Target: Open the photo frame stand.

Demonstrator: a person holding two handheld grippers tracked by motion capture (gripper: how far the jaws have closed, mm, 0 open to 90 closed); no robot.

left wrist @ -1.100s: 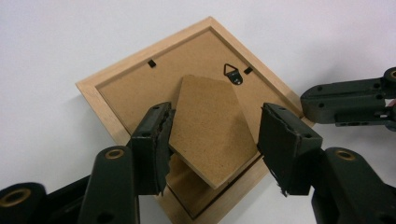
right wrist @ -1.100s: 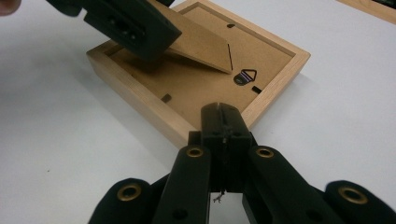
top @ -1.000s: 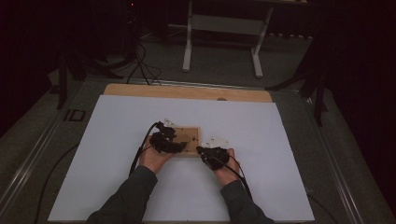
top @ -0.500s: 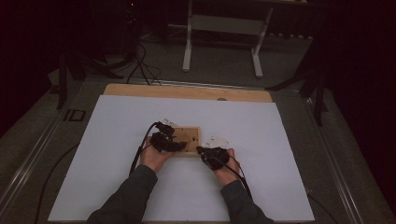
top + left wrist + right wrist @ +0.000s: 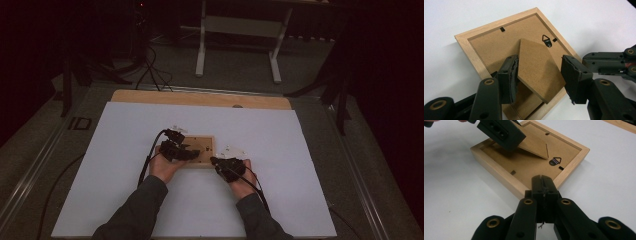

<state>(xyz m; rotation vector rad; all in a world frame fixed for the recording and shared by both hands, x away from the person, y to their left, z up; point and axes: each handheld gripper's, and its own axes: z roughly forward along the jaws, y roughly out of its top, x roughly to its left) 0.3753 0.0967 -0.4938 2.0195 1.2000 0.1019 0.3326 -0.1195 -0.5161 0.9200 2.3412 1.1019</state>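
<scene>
A light wooden picture frame lies face down on the white sheet, its brown backing up, with a small metal hanger. The backing's stand flap is tilted up off the back. My left gripper straddles this flap with both pads against its side edges. Its jaws have just been opening a little, with the flap still between them. In the high view this gripper sits over the frame's left part. My right gripper is shut, its tip at the frame's rim, at the frame's right corner.
A white sheet covers the table, with a wooden board along its far edge. Small pale bits lie right of the frame. Black cables trail from both grippers. White stand legs are on the floor beyond.
</scene>
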